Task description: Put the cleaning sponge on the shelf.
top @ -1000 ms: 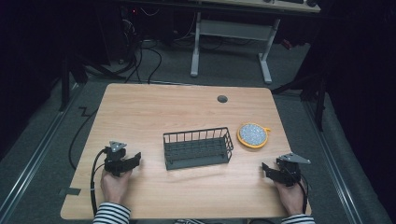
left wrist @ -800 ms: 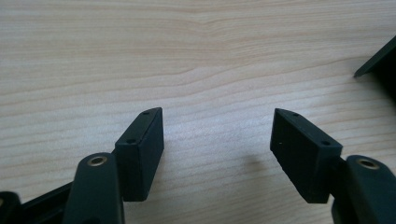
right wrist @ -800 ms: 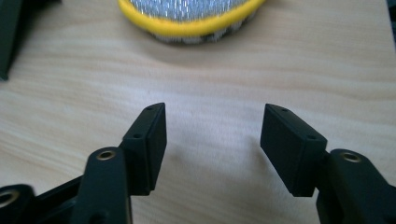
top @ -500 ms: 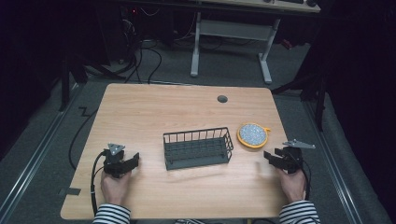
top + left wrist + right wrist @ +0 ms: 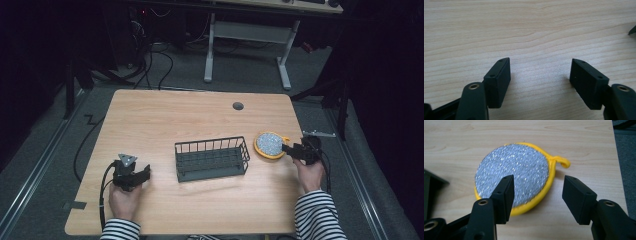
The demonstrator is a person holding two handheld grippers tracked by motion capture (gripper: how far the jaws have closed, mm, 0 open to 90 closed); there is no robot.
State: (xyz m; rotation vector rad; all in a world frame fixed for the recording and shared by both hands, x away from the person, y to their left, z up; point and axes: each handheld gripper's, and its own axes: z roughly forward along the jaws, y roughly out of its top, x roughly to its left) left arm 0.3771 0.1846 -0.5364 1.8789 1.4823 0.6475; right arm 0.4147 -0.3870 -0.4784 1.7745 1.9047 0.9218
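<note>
A round scrubber [image 5: 270,144] with a silver face and yellow rim [image 5: 514,173] lies flat at the table's right, beside a black wire basket [image 5: 212,158]. My right gripper [image 5: 286,148] has reached it from the right. Its jaws have just been closing a little but stand open [image 5: 537,192]: one jaw hovers over the silver face, the other over bare wood, and the scrubber's rim lies in the gap with no pad pressing on it. My left gripper [image 5: 145,172] rests at the front left, open over bare wood [image 5: 540,75], its jaws having just opened slightly more.
The basket stands mid-table between both hands. A small grey cable hole [image 5: 238,106] sits near the far edge. The right table edge [image 5: 616,170] is close to the scrubber. A cable [image 5: 102,195] trails from the left gripper over the front edge.
The right hand has moved from the front right corner away from the person and up to the scrubber, with its jaws narrower. The left hand has stayed in place.
</note>
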